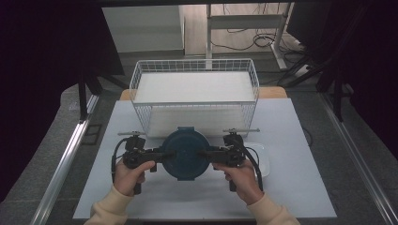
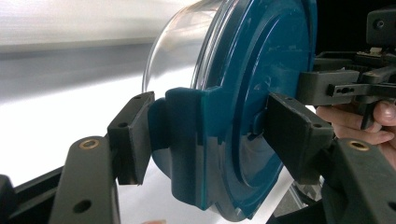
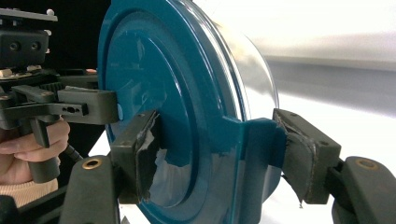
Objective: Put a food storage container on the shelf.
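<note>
Since I have the load shared between both hands, here is how it sits:

Thing carried: round clear container [image 1: 186, 153] with a teal lid [image 2: 261, 93], held just in front of the wire basket [image 1: 141, 82] and, as I judge it, lifted off the tabletop [image 1: 291, 187].
Left tool [image 1: 157, 154]: clenched on the lid's side tab, one pad on the lid face, one behind the tab.
Right tool [image 1: 211, 154]: clenched likewise on the opposite tab.
Why two grips: I pinch opposite tabs so the container stays level and cannot swing.
Why there: near the basket's front wall, probably for lifting over it.
Beside it: shallow white tray [image 1: 263, 157], right of the container.
</note>
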`<state>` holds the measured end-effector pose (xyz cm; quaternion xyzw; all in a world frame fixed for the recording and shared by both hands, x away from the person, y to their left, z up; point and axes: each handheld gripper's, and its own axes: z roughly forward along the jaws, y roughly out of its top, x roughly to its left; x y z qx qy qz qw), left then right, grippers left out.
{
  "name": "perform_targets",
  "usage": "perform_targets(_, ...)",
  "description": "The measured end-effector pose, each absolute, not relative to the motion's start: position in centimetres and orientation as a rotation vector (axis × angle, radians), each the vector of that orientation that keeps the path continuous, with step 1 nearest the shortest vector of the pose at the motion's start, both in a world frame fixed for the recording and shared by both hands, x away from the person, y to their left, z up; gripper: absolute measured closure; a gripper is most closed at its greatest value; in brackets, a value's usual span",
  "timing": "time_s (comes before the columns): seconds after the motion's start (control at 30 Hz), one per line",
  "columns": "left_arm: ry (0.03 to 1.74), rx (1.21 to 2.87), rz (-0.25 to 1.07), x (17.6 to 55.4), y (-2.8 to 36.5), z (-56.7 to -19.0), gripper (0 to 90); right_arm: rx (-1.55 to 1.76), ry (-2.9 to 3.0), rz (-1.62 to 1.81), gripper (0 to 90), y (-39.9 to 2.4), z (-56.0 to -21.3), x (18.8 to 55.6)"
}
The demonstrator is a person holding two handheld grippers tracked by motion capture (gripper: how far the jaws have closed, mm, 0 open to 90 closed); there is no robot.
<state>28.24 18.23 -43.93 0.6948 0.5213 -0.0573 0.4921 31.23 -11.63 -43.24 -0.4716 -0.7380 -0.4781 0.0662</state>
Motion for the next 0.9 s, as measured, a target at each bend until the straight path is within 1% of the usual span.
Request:
perform_targets(0.2, 1.257, 1.695, -0.137, 29.0, 18.0, -43.3, 35.9, -1.416, -2.223, -1.441, 33.8, -12.0, -42.7, 31.9)
perform_targets(0.9, 1.210, 1.695, -0.120, 31.9, 16.6, -39.8, 36.0, -1.418, -2.250, -1.497, 34.2, -13.4, -39.1, 34.1)
